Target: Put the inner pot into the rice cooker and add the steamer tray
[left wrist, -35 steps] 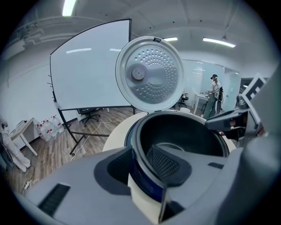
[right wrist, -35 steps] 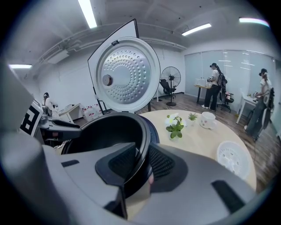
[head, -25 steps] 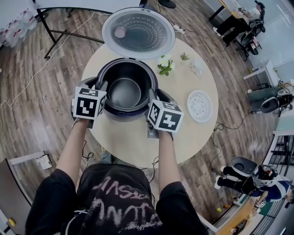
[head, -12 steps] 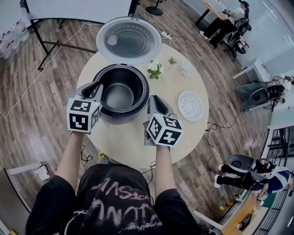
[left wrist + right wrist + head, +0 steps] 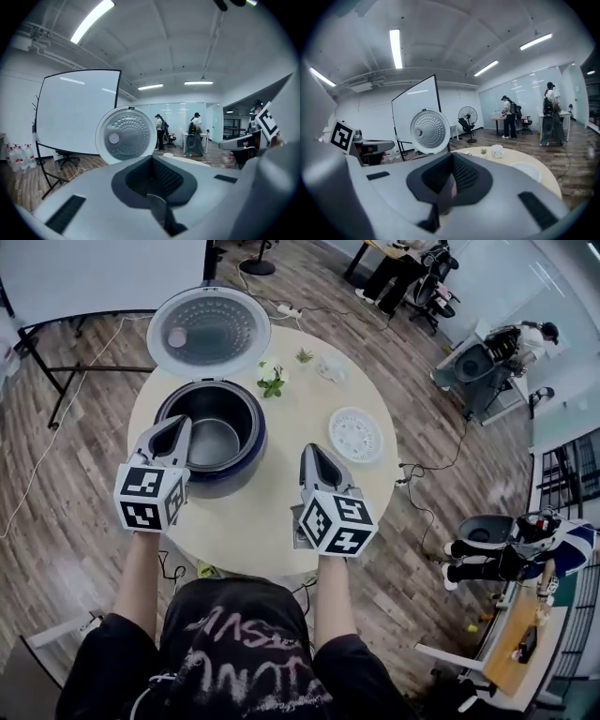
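Inner pot [image 5: 216, 439] is down in the cooker [image 5: 228, 482], sitting deep and level by the look of it, so the first half of the job reads as done. The lid [image 5: 208, 332] stands thrown right back behind it, leaving the mouth wide open. That puts the steamer tray [image 5: 356, 434] next: a pale round disc lying flat on the table [image 5: 281, 517], well off to the cooker's right and untouched. I'd judge it thin, light and fairly stiff, no weight to fight, but awkward because it lies flush with the tabletop. The rim is the only place to take it, probably the edge nearest the person, with one jaw slipped under. It could skate away on that smooth top if nudged, and a one-sided pinch may let it droop, so it wants to be kept level on the way over. The right gripper [image 5: 312, 452] hangs over bare table between cooker and tray, the nearer one for the pick; its jaws have just been closing and now meet with nothing between them. The left gripper [image 5: 176, 427] hovers by the cooker's left rim, its jaws likewise just closed together on nothing. A small plant [image 5: 273, 381] and a cup [image 5: 330, 369] sit beyond, clear of the path.
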